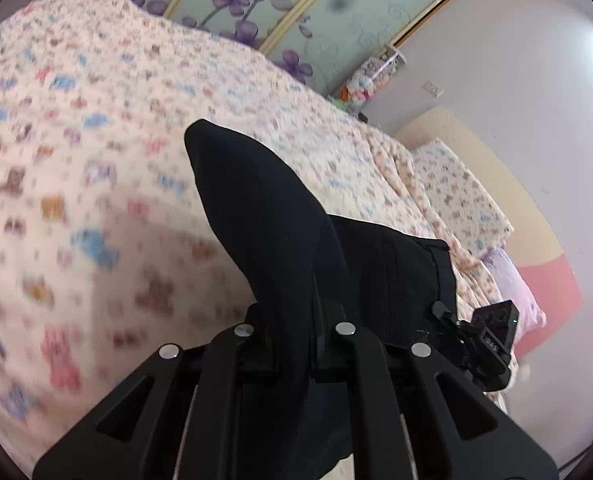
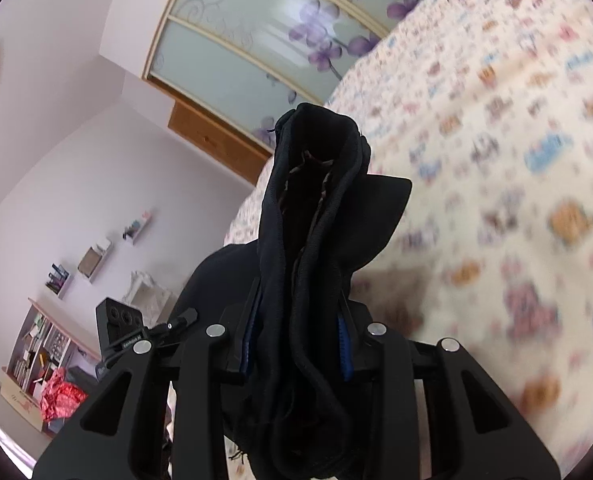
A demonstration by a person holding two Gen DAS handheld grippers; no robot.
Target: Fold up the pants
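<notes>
Both grippers grip the black pants (image 1: 280, 216) above the patterned bedsheet (image 1: 76, 160): left gripper (image 1: 292, 320) pinched shut on thin fabric, right gripper (image 2: 296, 320) clamping a thick bunched waistband.

text: none legible | small print on camera mount (image 2: 126, 344): too blurred

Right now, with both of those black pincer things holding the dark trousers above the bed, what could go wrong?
1. The left gripper pinches only a thin edge of the black fabric pants, so that edge might slip out.
2. The right gripper clamps a thick bunched wad, likely the waistband; layers could shift and spoil the fold.
3. Loose cloth hanging below may drag and wrinkle on the floral patterned bedspread.
</notes>
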